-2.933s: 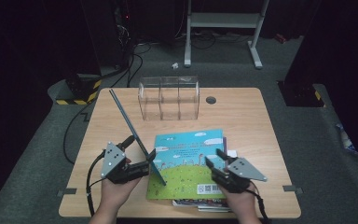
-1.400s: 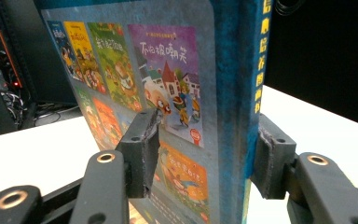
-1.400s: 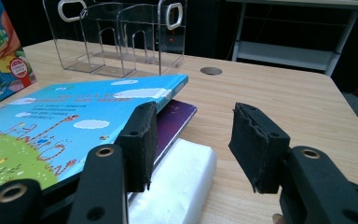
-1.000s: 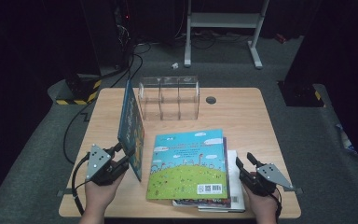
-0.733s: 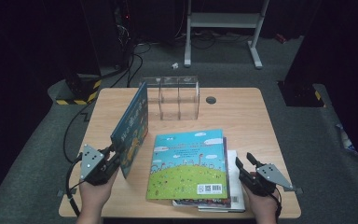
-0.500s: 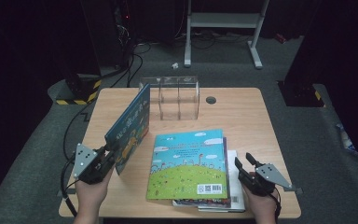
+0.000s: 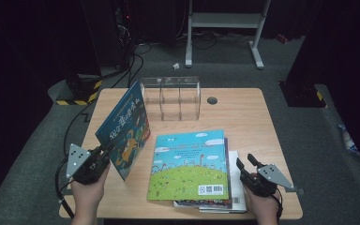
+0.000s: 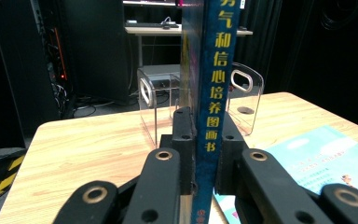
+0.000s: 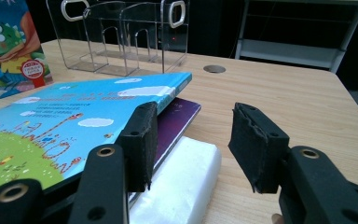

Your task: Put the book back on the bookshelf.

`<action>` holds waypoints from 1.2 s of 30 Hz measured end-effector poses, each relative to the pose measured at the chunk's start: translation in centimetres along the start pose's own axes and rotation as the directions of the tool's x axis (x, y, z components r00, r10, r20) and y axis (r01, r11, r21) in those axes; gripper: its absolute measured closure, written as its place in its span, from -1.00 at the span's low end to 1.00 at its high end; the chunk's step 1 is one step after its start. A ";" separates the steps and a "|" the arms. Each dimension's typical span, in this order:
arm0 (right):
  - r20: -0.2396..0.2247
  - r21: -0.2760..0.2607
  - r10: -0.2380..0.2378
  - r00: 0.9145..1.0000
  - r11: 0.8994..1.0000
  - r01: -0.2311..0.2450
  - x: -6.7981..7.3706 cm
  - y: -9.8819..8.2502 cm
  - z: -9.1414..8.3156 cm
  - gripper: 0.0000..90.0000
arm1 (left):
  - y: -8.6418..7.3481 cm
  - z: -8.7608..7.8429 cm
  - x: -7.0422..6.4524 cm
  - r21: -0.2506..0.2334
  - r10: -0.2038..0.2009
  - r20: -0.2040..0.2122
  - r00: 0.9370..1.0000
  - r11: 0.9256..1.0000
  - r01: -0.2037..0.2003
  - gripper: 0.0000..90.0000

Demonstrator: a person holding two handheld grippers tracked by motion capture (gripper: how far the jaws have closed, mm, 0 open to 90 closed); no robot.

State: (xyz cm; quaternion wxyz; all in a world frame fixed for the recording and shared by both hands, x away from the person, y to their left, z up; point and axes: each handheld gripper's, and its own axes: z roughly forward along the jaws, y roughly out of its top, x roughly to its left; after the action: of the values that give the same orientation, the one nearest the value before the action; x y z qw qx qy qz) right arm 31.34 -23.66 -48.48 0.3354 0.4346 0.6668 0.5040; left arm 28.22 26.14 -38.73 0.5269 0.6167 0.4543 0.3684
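blue picture book [image 7: 124, 127] stands clamped by its spine between the left tongs [image 7: 104, 154]

The room is dark — black walls or curtains close in at the upper left and right of the high view. Grey carpet [image 7: 272, 79] covers the floor around a light wooden table [image 7: 243, 112]. A white metal stand [image 7: 225, 21] sits top centre — black cables [image 7: 131, 65] trail beside it, and yellow-black hazard tape [image 7: 77, 93] lies at left.
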 end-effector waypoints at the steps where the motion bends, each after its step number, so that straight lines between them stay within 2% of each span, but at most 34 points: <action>1: 0.000 0.000 0.000 1.000 1.000 0.000 0.0 0.0 0.0 0.13 | 0.0 0.0 0.0 0.001 0.007 0.000 1.000 1.000 -0.007 0.83; 6: 0.000 0.004 0.006 1.000 1.000 -0.006 -0.1 -0.1 0.0 0.13 | 0.1 0.0 -0.2 0.003 0.046 0.012 0.999 0.999 -0.046 0.81; 12: 0.001 0.007 0.011 1.000 1.000 -0.011 0.0 -0.1 0.0 0.13 | 0.1 0.0 0.2 -0.013 0.030 0.021 0.999 0.999 -0.030 0.77; 18: -0.001 0.008 0.011 1.000 1.000 -0.011 0.0 -0.1 0.0 0.12 | 0.1 0.0 0.3 -0.021 0.046 0.030 0.998 0.999 -0.045 0.75; 22: -0.001 0.006 0.007 1.000 1.000 -0.007 0.0 -0.1 0.0 0.12 | 0.0 0.2 0.3 -0.014 0.031 0.020 0.999 0.999 -0.031 0.65; 25: -0.003 0.007 0.005 1.000 1.000 -0.005 -0.1 -0.1 0.0 0.12 | 0.0 0.2 0.6 -0.019 0.007 0.032 0.999 1.000 -0.007 0.66; 31: 0.002 0.009 0.005 1.000 1.000 -0.005 -0.2 -0.1 0.0 0.12 | 0.1 0.2 1.2 -0.030 -0.015 0.054 0.998 0.999 0.017 0.61; 36: 0.002 0.012 0.007 1.000 1.000 -0.007 -0.1 -0.2 0.0 0.11 | 0.3 0.4 1.2 -0.030 -0.007 0.023 1.000 1.000 0.008 0.63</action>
State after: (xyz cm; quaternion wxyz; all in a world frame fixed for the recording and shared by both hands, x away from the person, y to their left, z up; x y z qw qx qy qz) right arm 31.36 -23.78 -48.67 0.3316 0.4395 0.6679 0.5008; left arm 28.99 27.16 -38.52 0.5426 0.6110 0.4450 0.3663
